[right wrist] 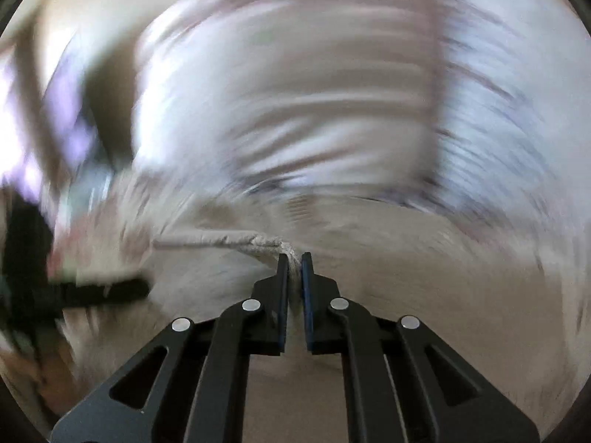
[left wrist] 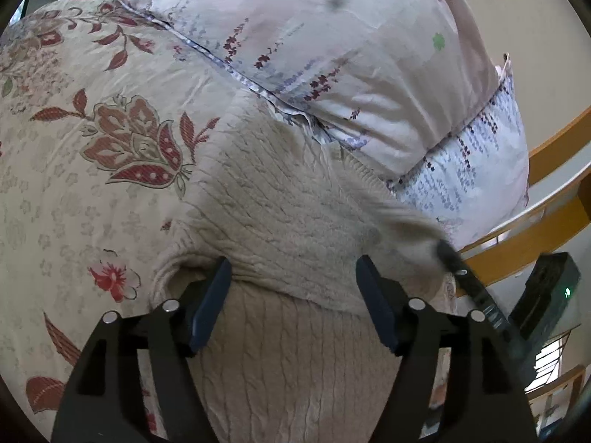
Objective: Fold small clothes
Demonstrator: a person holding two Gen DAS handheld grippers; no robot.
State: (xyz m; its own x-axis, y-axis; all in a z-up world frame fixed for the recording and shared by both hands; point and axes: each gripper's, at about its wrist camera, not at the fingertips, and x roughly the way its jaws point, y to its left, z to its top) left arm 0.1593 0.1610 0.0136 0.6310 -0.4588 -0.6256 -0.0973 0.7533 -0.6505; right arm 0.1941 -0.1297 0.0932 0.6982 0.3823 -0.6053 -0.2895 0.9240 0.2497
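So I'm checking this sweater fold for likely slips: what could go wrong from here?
1. The right gripper pinches only a thin edge of the knit sweater, and its view is heavily motion-blurred; a fast swing could pull the edge free.
2. The left gripper is open over the sweater, pinning nothing, so the whole garment may drag across the floral bedspread rather than fold.

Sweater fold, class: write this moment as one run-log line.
left tongs: open over beige knit sweater | right tongs: shut on sweater edge | right view: motion-blurred | surface: floral bedspread
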